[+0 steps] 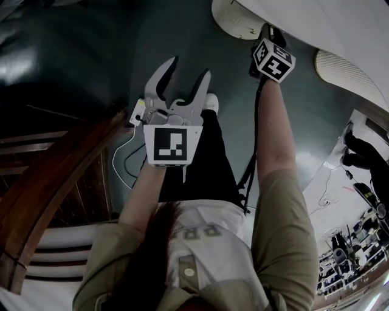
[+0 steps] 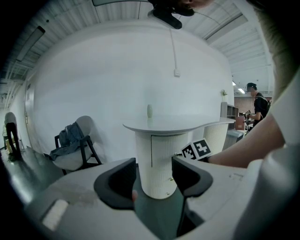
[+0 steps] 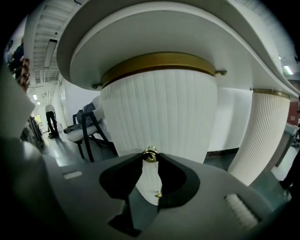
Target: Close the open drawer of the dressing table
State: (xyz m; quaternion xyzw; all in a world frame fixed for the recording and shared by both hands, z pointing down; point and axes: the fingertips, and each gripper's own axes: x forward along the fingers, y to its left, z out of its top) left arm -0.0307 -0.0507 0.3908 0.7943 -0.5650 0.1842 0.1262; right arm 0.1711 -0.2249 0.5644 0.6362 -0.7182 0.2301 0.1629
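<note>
The white dressing table [image 1: 292, 18] stands at the top right of the head view, and its round top [image 2: 173, 124] on a fluted pedestal shows farther off in the left gripper view. The right gripper view is filled by the curved, fluted drawer front [image 3: 159, 108] under a gold band. My right gripper [image 3: 150, 161] is shut on that front's small gold knob [image 3: 150, 153]. A second gold knob [image 3: 158, 193] sits lower down. In the head view only the right gripper's marker cube [image 1: 273, 59] shows, close to the table. My left gripper [image 1: 189, 67] hangs open and empty [image 2: 153, 171] over the floor.
A chair with clothes on it [image 2: 75, 145] stands left of the table, also visible as the chair [image 3: 86, 129]. A second fluted pedestal [image 3: 262, 136] rises at the right. Dark wooden furniture [image 1: 55, 176] lies at my left, and a white cable [image 1: 124, 158] on the floor. A person [image 2: 258, 105] stands far right.
</note>
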